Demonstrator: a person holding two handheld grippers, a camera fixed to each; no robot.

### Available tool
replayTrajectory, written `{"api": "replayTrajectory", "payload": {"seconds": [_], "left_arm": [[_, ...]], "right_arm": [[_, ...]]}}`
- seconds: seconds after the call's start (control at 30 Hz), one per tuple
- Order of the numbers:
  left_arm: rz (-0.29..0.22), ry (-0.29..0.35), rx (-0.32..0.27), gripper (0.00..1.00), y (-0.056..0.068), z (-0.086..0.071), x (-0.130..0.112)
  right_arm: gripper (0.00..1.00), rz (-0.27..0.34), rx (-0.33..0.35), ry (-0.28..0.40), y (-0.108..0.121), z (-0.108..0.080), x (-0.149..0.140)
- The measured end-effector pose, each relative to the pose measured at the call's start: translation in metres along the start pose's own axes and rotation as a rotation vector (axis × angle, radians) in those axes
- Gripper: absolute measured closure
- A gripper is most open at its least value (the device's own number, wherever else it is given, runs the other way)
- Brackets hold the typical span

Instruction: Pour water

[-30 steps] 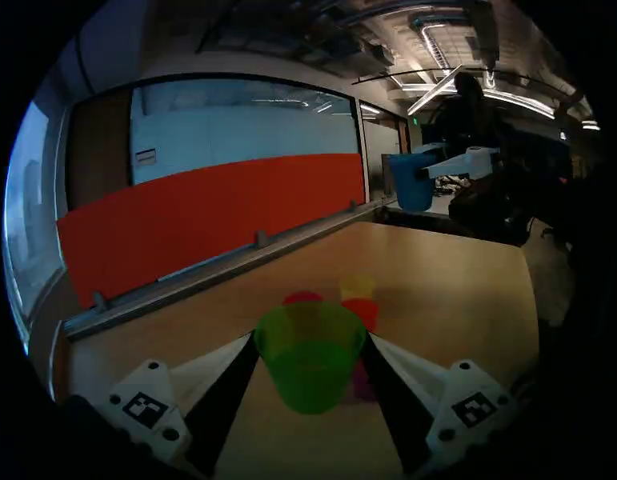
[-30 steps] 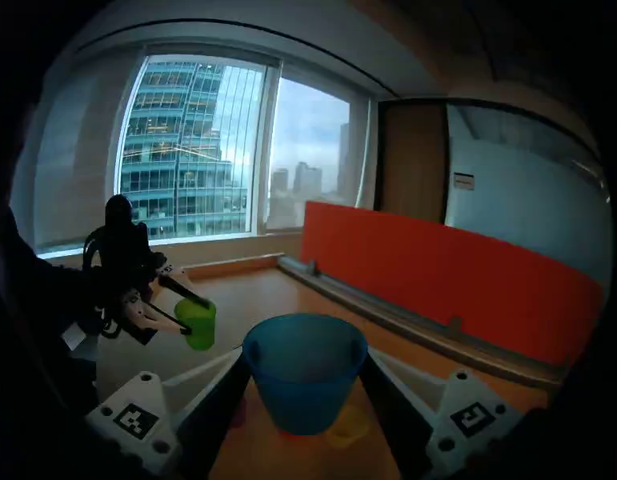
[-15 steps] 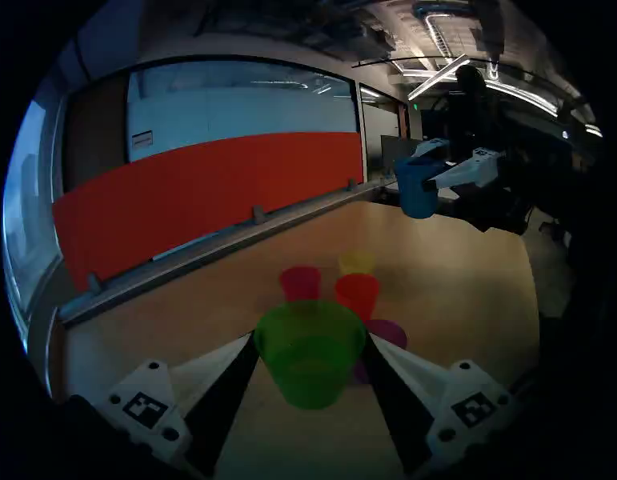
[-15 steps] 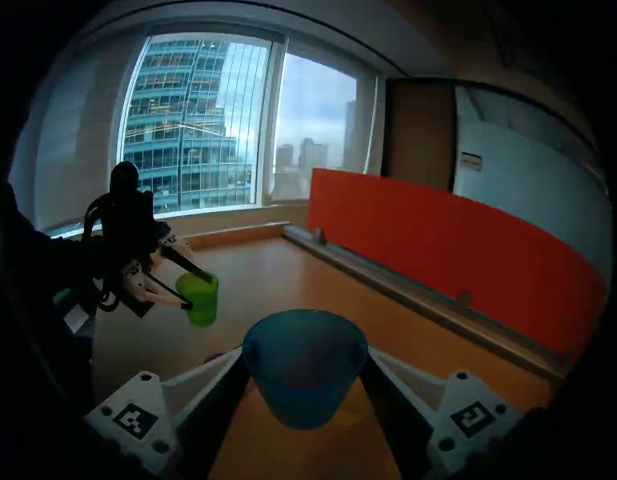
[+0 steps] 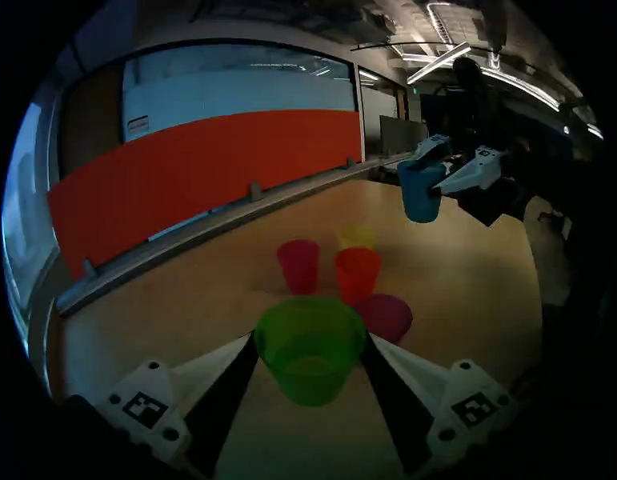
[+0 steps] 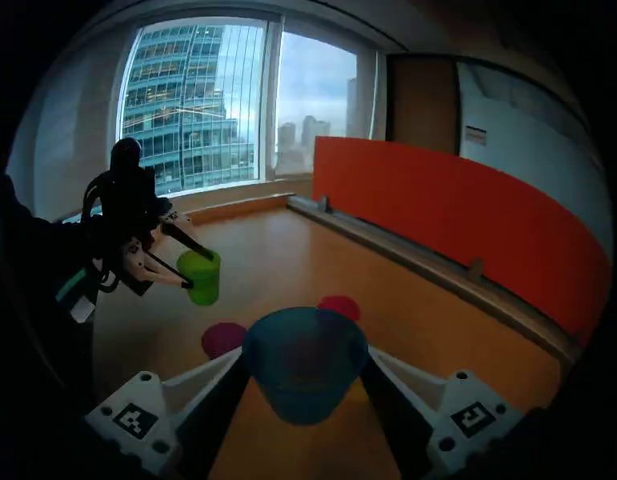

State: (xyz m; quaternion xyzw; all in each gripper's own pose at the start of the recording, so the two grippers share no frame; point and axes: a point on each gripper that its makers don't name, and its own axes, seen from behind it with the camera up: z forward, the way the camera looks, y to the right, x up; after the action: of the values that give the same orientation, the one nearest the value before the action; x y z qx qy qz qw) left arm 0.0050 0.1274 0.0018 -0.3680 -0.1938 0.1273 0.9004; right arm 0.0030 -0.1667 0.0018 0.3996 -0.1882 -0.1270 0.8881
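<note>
My left gripper (image 5: 310,346) is shut on a translucent green cup (image 5: 310,364), held upright above the wooden table (image 5: 460,280). My right gripper (image 6: 305,362) is shut on a blue cup (image 6: 305,384), also upright. In the left gripper view the blue cup (image 5: 421,192) hangs in the air at the far right, between the right gripper's white fingers (image 5: 468,172). In the right gripper view the green cup (image 6: 201,277) hangs at the left, carried by the left gripper (image 6: 198,270). I cannot tell whether either cup has water in it.
Several small cups stand grouped on the table: a red one (image 5: 299,266), an orange one (image 5: 357,274), a yellow one (image 5: 355,236) and a magenta one (image 5: 383,316). An orange partition (image 5: 204,172) lines the far table edge. Windows (image 6: 196,104) lie behind the left gripper.
Both grippers have tipped down toward the table, bringing the grouped cups into fuller view. The blue cup has come lower and nearer the group. Both cups stay held.
</note>
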Motion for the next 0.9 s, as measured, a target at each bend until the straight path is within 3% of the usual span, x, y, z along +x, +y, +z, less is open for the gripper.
{"api": "replayTrajectory", "payload": {"seconds": [0.47,0.9], "left_arm": [[0.01,-0.11,-0.018,0.13,-0.001,0.017,-0.033],[0.006,-0.162,-0.041,0.13,-0.001,0.031,-0.052]], "right_arm": [[0.08,0.013,0.032,-0.094,-0.01,0.018,-0.043],[0.09,0.012,0.03,-0.141,-0.011,0.026,-0.068]]}}
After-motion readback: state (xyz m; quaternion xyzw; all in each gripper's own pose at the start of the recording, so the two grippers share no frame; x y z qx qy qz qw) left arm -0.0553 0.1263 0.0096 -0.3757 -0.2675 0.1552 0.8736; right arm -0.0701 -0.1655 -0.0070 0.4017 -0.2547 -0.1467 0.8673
